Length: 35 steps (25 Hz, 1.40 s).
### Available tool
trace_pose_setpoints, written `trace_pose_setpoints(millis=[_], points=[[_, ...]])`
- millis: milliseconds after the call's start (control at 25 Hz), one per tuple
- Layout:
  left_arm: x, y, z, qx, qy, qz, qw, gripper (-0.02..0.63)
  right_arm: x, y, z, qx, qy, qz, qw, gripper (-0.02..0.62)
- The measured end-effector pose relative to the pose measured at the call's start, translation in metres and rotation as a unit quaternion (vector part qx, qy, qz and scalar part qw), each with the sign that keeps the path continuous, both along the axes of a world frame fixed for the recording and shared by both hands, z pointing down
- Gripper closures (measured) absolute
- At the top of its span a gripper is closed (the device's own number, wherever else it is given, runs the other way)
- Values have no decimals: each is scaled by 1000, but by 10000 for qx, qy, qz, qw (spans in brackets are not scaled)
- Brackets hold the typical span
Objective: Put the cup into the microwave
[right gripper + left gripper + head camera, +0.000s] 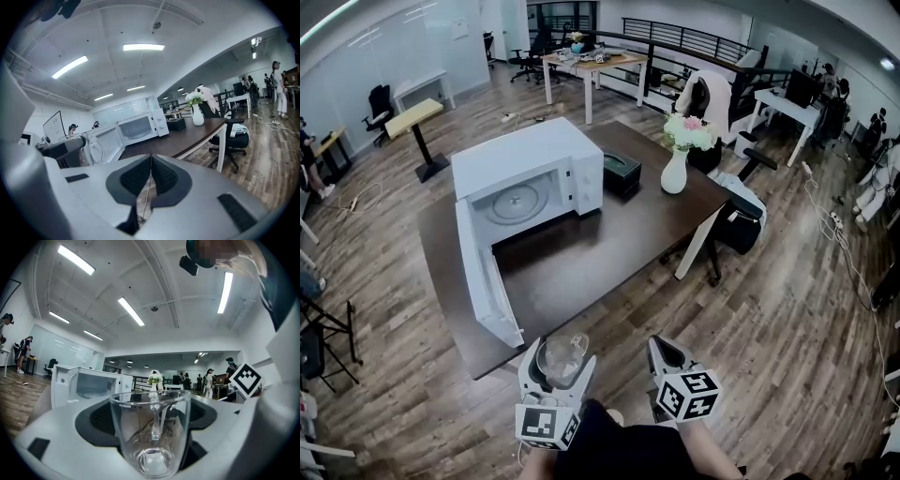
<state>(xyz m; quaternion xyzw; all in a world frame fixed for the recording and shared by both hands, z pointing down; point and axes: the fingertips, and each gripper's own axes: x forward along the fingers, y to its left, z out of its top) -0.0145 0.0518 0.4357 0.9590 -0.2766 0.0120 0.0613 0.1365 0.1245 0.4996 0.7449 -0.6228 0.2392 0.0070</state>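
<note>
**Dark brown table** (581,262) on white legs (697,246), set on a wood-plank floor (787,319). Its near edge lies just ahead of the jaws of the left gripper (561,356) and right gripper (664,349).

Resting on it:
- **(a)** White microwave (525,164), far ahead of the left jaws, with its door (483,277) swung open toward them.
- **(b)** Black box (622,173), just beside the microwave's right side and ahead of the gap between the two pairs of jaws.
- **(c)** White vase (674,173) of flowers (689,131), far ahead of the right jaws at the far right edge.

In the head view our left gripper (560,364) hides the base of the cup (566,347); clutter on the far desk (614,62) is indistinct.
</note>
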Motion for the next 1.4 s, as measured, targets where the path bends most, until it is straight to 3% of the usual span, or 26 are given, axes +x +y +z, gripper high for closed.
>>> trace_pose_setpoints(millis=[680, 1400], points=[[16, -7, 5, -62, -140, -41, 9999, 199, 14, -8, 13, -105, -187, -21, 9998, 601], [76, -99, 3, -135, -63, -161, 9998, 200, 68, -107, 10, -151, -188, -189, 9995, 601]])
